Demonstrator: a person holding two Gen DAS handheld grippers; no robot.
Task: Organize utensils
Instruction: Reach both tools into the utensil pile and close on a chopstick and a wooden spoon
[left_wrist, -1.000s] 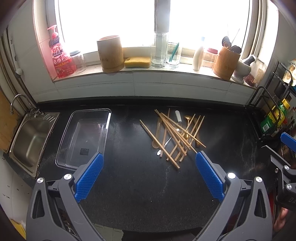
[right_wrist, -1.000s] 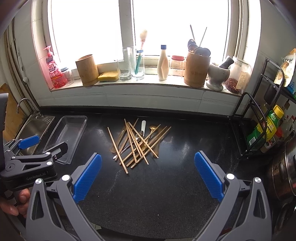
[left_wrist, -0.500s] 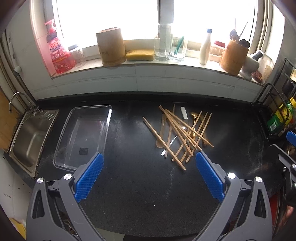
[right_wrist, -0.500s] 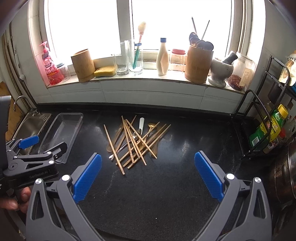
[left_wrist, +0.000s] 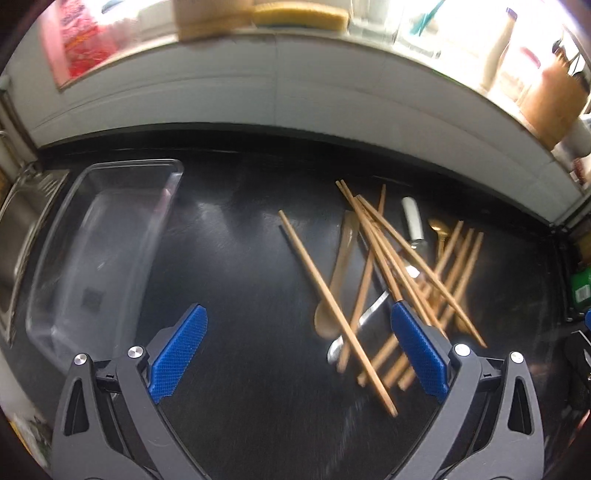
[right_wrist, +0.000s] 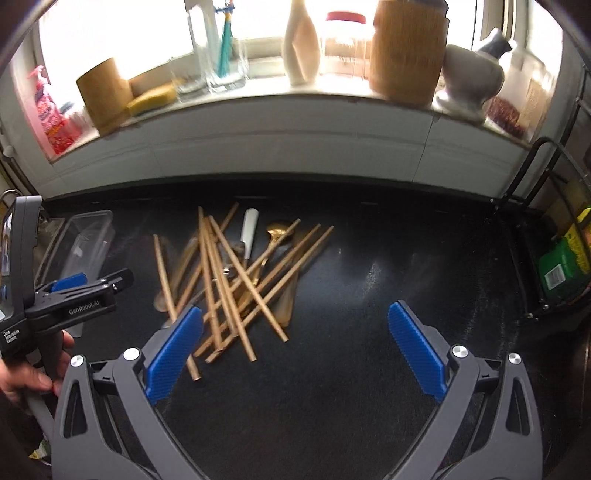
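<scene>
A loose pile of wooden chopsticks (left_wrist: 391, 266) lies on the black counter, mixed with a wooden spoon (left_wrist: 338, 280), a metal spoon (left_wrist: 365, 321), a gold spoon (left_wrist: 439, 229) and a white-handled knife (left_wrist: 413, 221). The pile also shows in the right wrist view (right_wrist: 229, 280). My left gripper (left_wrist: 299, 347) is open and empty, low over the counter, its right finger over the pile's near edge. My right gripper (right_wrist: 295, 343) is open and empty, its left finger over the pile's near ends. The left gripper's body (right_wrist: 70, 295) shows at the left of the right wrist view.
A clear plastic tray (left_wrist: 110, 240) sits on the counter left of the pile, with a steel sink (left_wrist: 14, 229) beyond it. The windowsill holds bamboo holders (right_wrist: 406, 55), a sponge (right_wrist: 151, 99), bottles and a mortar (right_wrist: 472, 81). A wire rack (right_wrist: 546, 236) with bottles stands at right.
Both grippers have moved forward and down toward the pile of utensils, which now looks much larger and closer. Both stay open.
</scene>
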